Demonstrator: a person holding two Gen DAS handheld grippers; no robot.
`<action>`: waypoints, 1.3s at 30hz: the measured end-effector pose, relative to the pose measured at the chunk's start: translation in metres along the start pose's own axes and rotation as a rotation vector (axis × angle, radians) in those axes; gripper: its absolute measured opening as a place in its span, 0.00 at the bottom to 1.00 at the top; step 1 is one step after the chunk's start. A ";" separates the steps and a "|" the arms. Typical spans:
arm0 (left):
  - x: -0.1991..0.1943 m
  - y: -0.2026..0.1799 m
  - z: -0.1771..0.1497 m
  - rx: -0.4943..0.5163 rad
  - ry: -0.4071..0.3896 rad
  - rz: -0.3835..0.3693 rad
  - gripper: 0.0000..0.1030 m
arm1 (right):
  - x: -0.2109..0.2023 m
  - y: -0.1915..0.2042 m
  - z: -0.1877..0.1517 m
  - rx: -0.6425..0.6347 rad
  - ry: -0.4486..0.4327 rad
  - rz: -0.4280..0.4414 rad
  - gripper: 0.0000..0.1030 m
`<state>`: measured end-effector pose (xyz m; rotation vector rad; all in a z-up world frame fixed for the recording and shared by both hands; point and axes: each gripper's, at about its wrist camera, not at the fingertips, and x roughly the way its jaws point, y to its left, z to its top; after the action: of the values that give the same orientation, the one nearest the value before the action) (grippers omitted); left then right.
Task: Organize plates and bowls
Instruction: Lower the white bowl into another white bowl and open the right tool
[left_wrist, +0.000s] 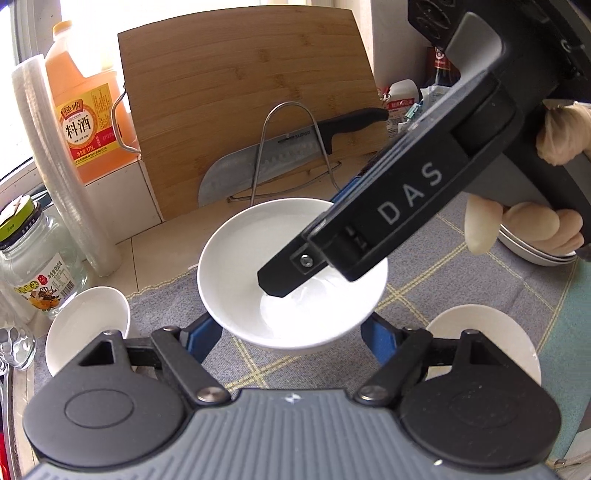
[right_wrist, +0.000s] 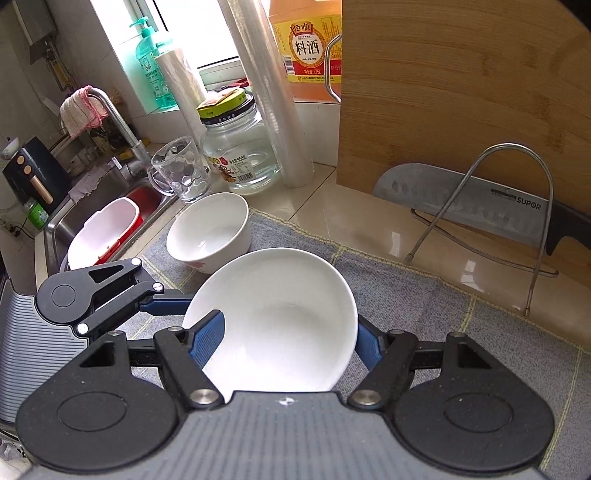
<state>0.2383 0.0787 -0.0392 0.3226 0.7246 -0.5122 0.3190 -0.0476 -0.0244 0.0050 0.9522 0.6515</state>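
Observation:
A shallow white bowl (left_wrist: 291, 273) (right_wrist: 280, 321) is held tilted above the grey cloth (right_wrist: 424, 306). My right gripper (right_wrist: 291, 336) grips its rim: one blue finger (right_wrist: 207, 339) lies inside the bowl, the other outside. In the left wrist view that gripper (left_wrist: 280, 277) reaches into the bowl from the right. My left gripper (left_wrist: 291, 338) is open, its blue fingers (left_wrist: 201, 339) spread under the bowl; it shows at the left in the right wrist view (right_wrist: 162, 306). A deeper white bowl (right_wrist: 208, 230) (left_wrist: 88, 325) stands at the cloth's left. Another white bowl (left_wrist: 491, 339) stands at the right.
A bamboo cutting board (left_wrist: 243, 110), a cleaver (left_wrist: 280, 155) and a wire rack (right_wrist: 495, 221) stand behind. A cooking-wine jug (left_wrist: 85, 110), glass jar (right_wrist: 236, 147), glass mug (right_wrist: 181, 170) and plastic roll (right_wrist: 273, 92) line the left. A sink (right_wrist: 110, 221) lies far left. Stacked plates (left_wrist: 535, 251) sit right.

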 end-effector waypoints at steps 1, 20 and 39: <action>-0.004 -0.004 -0.001 0.004 -0.001 -0.003 0.79 | -0.005 0.002 -0.004 -0.002 -0.006 -0.003 0.76; -0.043 -0.073 -0.024 0.057 0.010 -0.097 0.79 | -0.076 0.022 -0.080 0.038 -0.039 -0.067 0.76; -0.042 -0.097 -0.040 0.077 0.061 -0.150 0.79 | -0.081 0.020 -0.123 0.100 0.010 -0.076 0.76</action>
<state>0.1364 0.0300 -0.0487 0.3591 0.7935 -0.6759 0.1833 -0.1073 -0.0305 0.0541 0.9894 0.5338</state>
